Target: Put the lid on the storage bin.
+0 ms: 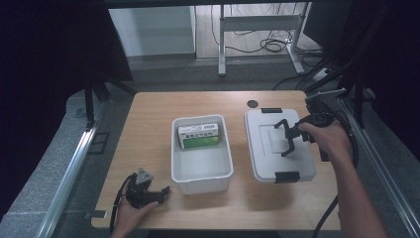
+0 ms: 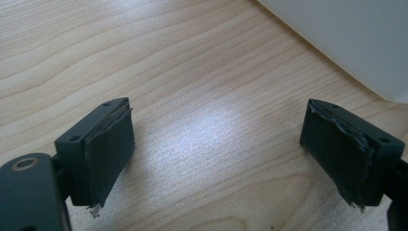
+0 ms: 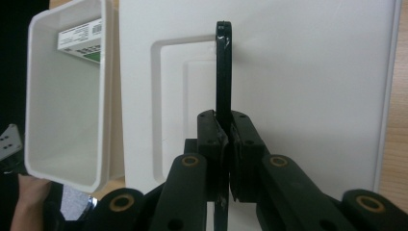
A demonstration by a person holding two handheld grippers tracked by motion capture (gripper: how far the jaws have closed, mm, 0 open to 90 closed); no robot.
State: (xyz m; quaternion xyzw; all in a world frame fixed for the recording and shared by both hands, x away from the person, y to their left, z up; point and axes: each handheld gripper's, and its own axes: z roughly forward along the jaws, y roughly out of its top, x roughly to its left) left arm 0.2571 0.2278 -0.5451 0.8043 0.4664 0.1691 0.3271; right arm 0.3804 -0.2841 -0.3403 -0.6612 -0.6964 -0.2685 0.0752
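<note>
A white open bin (image 1: 200, 181) stands mid-table with a green and white box (image 1: 199, 135) lying at its far end. To its right lies a white lid (image 1: 267, 158) with black clips at both ends. My right gripper (image 1: 293, 133) is over the lid, shut on the lid's thin black handle (image 1: 283, 139), which stands up edge-on between the jaws. The right gripper view shows this gripper (image 3: 223, 139), the handle (image 3: 223, 67), lid (image 3: 312, 96), bin (image 3: 62, 120) and box (image 3: 82, 38). My left gripper (image 1: 161, 191) rests open on the table (image 2: 192, 72) near the bin's front left corner (image 2: 216, 144).
A small dark round hole (image 1: 253, 103) sits in the tabletop behind the lid. A wall of the bin (image 2: 346, 38) shows close to the left gripper. Beyond the table are desk legs (image 1: 221, 44) and cables on the floor.
</note>
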